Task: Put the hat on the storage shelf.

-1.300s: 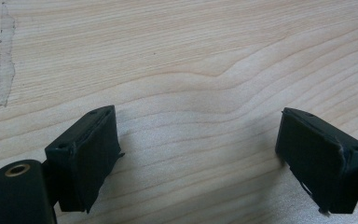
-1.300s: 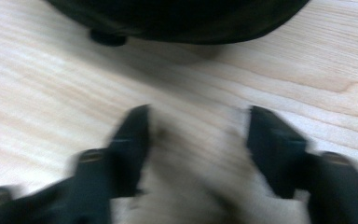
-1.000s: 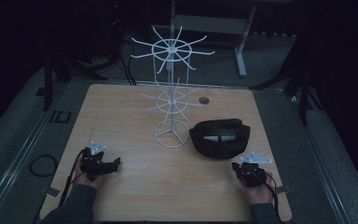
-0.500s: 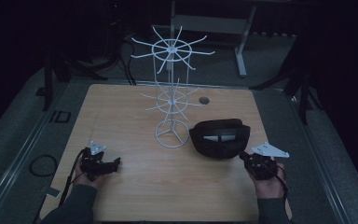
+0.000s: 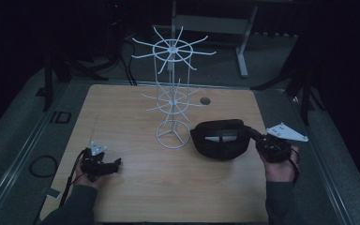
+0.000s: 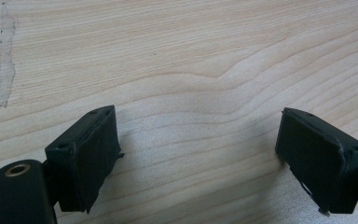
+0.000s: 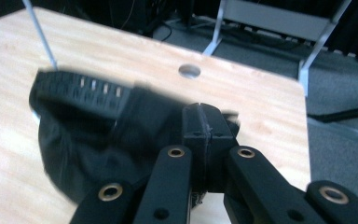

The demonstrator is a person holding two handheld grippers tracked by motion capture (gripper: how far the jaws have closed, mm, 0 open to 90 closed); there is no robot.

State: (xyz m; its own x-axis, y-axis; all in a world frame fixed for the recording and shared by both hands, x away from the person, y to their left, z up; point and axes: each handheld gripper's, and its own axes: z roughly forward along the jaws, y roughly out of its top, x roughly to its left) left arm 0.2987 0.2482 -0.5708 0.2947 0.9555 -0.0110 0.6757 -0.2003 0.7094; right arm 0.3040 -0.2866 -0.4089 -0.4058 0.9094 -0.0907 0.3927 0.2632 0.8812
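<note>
Right gripper (image 7: 200, 122): the fingers are pressed together with no gap between the pads, and whether a fold of the black fabric cap (image 5: 220, 139) with a mesh back panel is pinched between them is hard to tell from the blurred right gripper view. From the high view the fingertips meet the cap at its right edge, near the brim.

Change noted: against the earlier high views, the right hand (image 5: 277, 164) has come up from the near right corner of the bench (image 5: 122, 108) and moved in toward the cap, so the grey three-cornered plate (image 5: 286, 132) now sits level with the cap's right side. The cap itself lies where it did, just right of the base of the white wire two-tier spinner rack (image 5: 172, 93).

Left gripper (image 6: 200, 154): fingers stand wide apart over bare wood, nothing between them. The left hand (image 5: 91, 171) has stayed at the near left of the bench.

Judgement: the work in hand appears to be picking up the cap, probably to hang it on a rack arm. The lift has not begun.
</note>
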